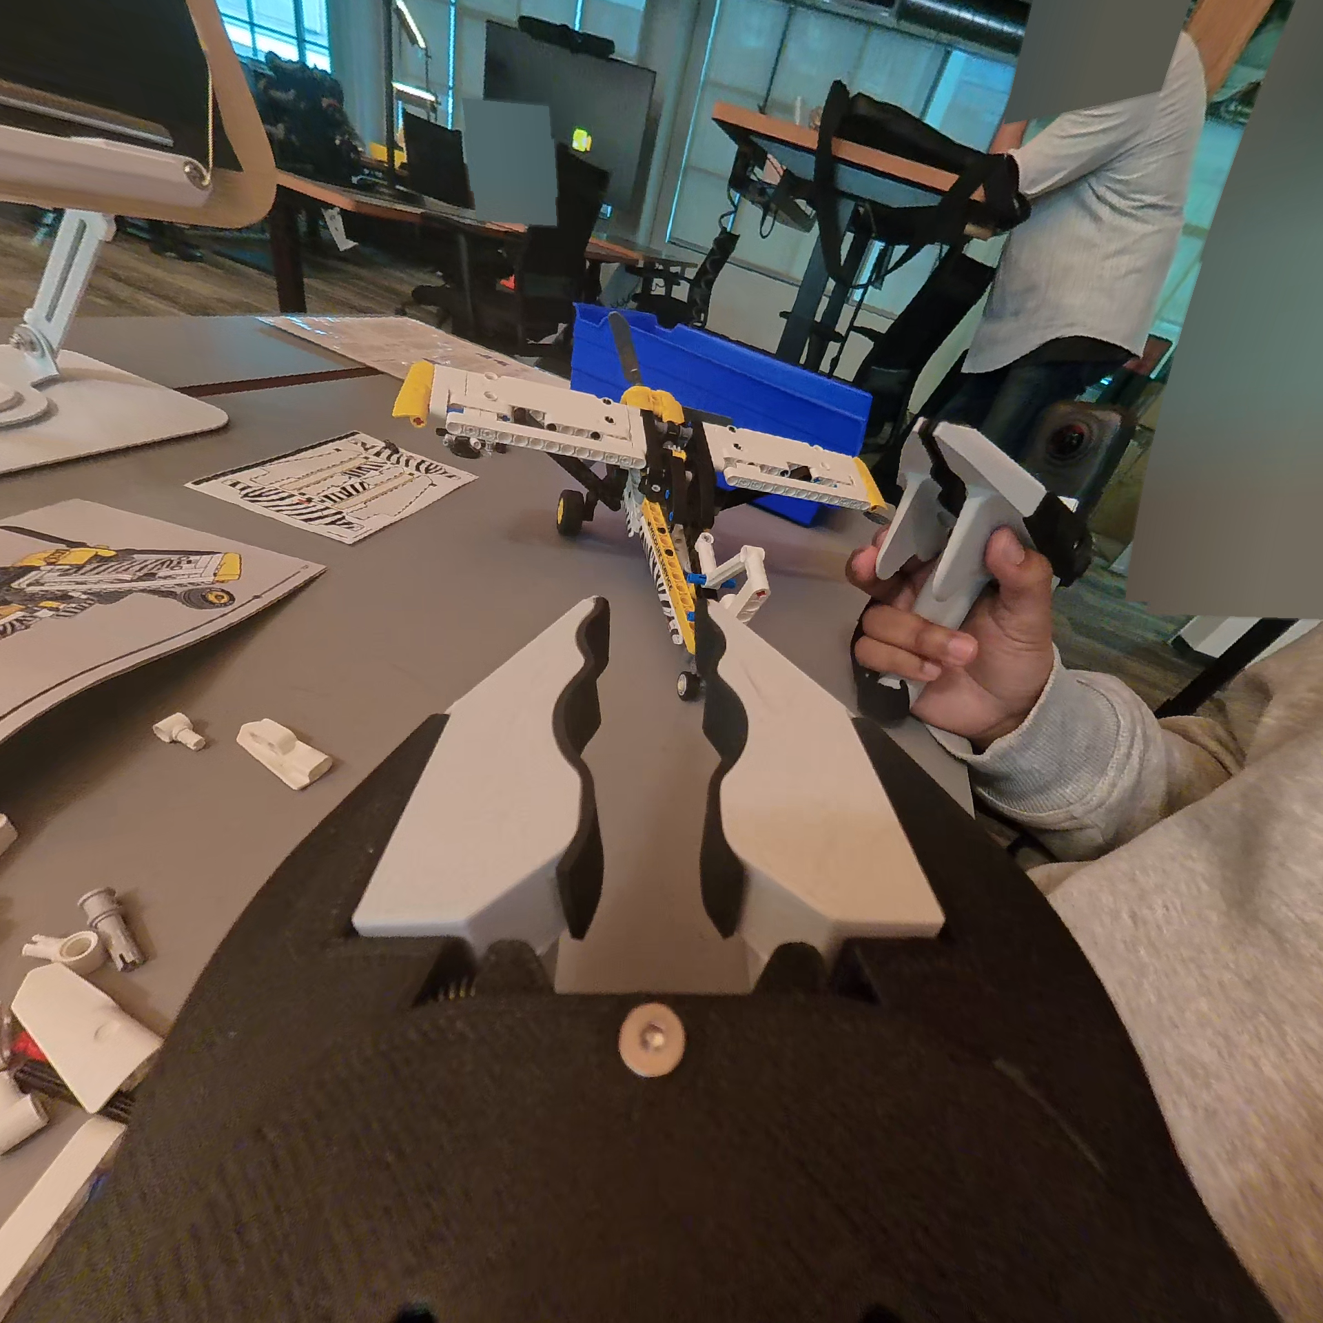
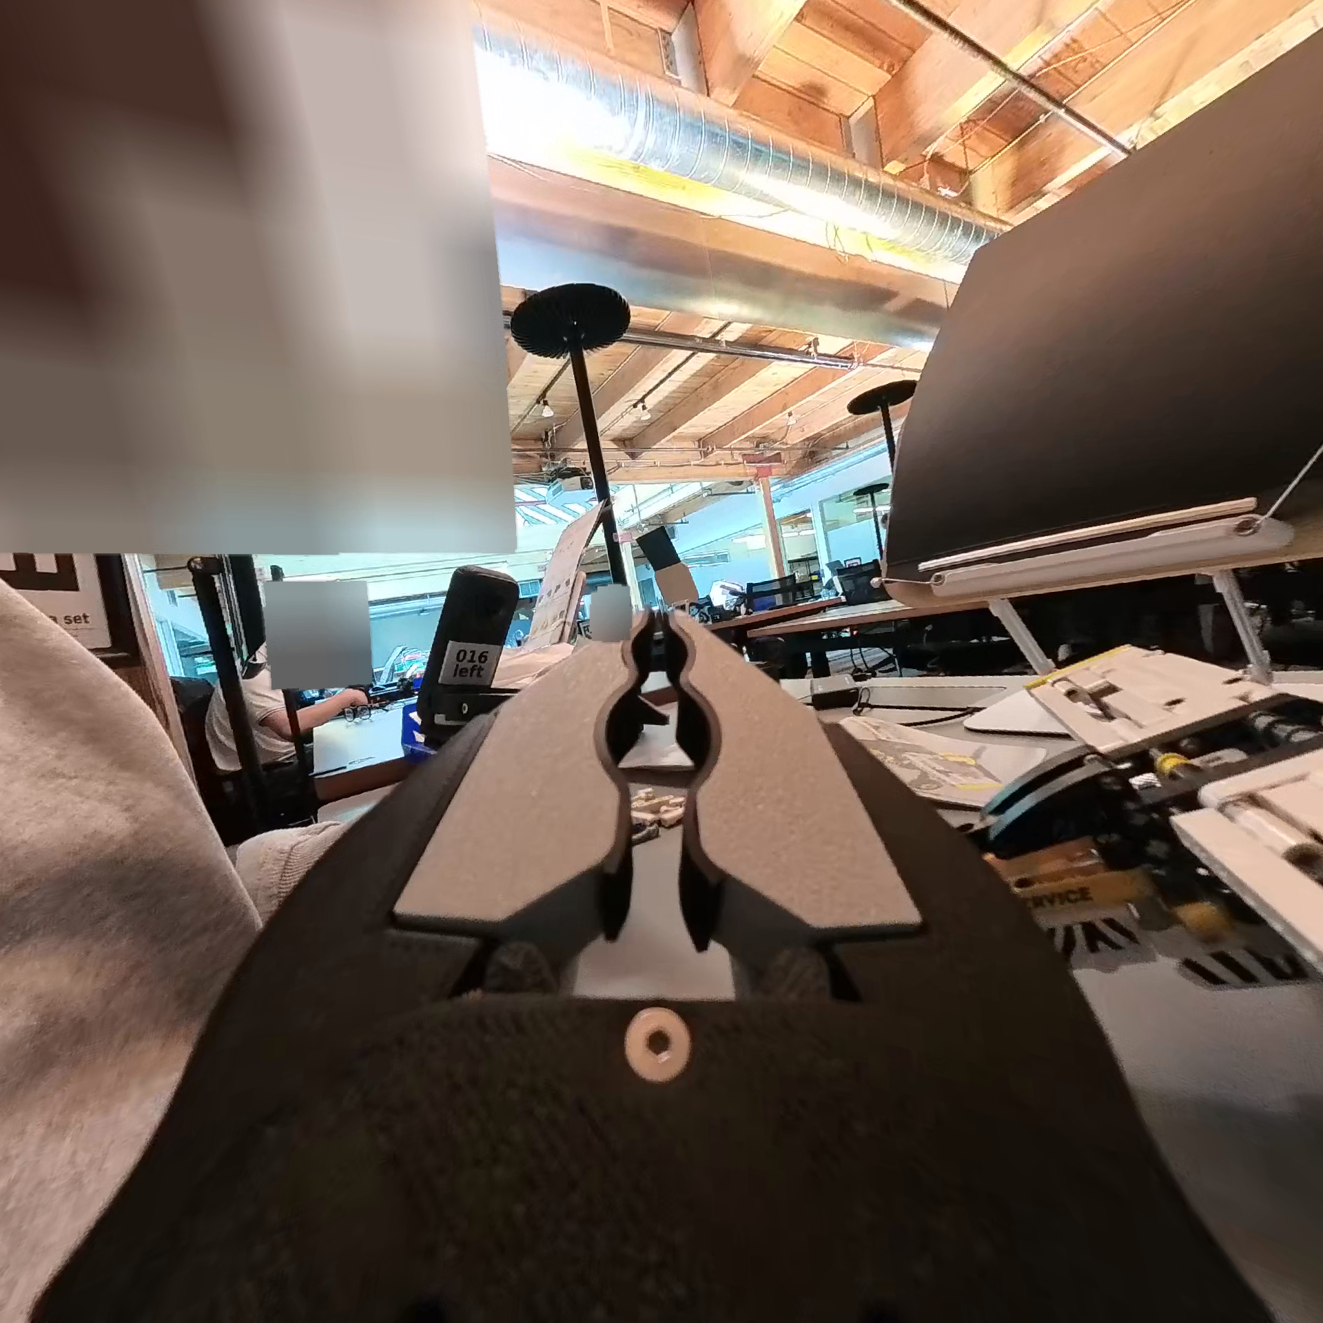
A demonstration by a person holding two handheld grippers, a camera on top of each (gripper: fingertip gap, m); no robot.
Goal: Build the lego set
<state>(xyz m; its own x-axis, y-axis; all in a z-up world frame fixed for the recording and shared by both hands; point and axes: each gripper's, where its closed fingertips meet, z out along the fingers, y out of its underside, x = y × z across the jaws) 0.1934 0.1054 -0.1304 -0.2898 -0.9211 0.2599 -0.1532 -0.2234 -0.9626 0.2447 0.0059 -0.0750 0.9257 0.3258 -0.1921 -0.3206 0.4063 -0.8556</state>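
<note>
Blue bin behind plane model

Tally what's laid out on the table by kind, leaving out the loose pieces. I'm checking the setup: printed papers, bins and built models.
Printed papers: 3 (instruction booklet, sticker sheet, far sheet)
Blue bin: 1
Lego plane: 1
Total: 5

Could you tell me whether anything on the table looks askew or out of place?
The lego plane stands nose-up on its wheels, untipped. Small white loose parts lie scattered at the left. Nothing looks damaged or spilled.
</note>
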